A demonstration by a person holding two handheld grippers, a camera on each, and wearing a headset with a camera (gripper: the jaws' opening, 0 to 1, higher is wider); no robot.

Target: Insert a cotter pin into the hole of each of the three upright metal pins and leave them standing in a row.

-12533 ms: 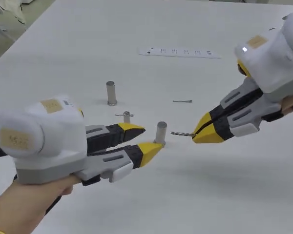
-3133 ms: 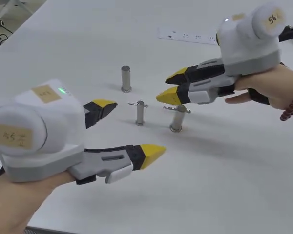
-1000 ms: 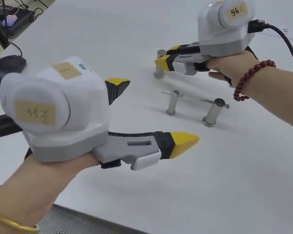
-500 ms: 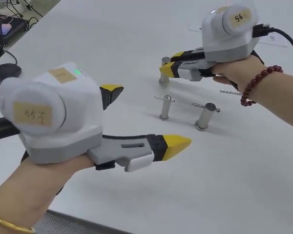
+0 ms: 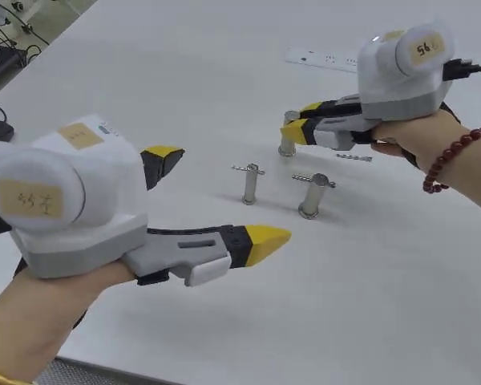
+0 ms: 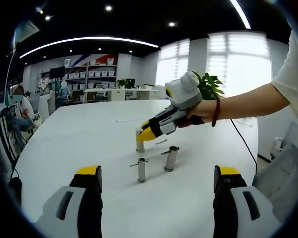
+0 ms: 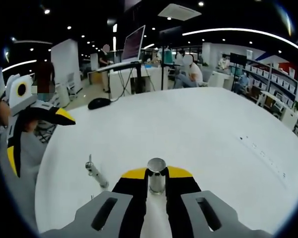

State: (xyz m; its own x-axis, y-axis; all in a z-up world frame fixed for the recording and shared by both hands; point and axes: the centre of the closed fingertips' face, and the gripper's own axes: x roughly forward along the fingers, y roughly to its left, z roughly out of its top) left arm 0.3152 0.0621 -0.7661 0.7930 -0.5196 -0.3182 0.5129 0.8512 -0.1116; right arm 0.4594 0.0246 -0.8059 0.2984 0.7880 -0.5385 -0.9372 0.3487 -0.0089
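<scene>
Three upright metal pins stand on the white table. The middle pin [image 5: 249, 186] [image 6: 141, 170] and the nearer pin [image 5: 309, 197] [image 6: 171, 158] each carry a cotter pin through the top. The far pin [image 5: 287, 143] [image 6: 139, 142] [image 7: 156, 182] is bare, and my right gripper [image 5: 301, 122] [image 7: 156, 174] is shut on its sides. A loose cotter pin [image 5: 354, 158] [image 6: 161, 142] lies on the table just beside it. My left gripper [image 5: 216, 196] [image 6: 157, 172] is wide open and holds nothing, a short way in front of the pins.
A white power strip [image 5: 321, 58] [image 7: 260, 153] lies at the far side of the table. The table edge [image 5: 104, 353] runs close under my left hand. People, desks and monitors are in the room behind.
My right gripper has left the nearer pin, which now carries a cotter pin, and has gone to the bare far pin and shut on it. My left gripper stays open.
</scene>
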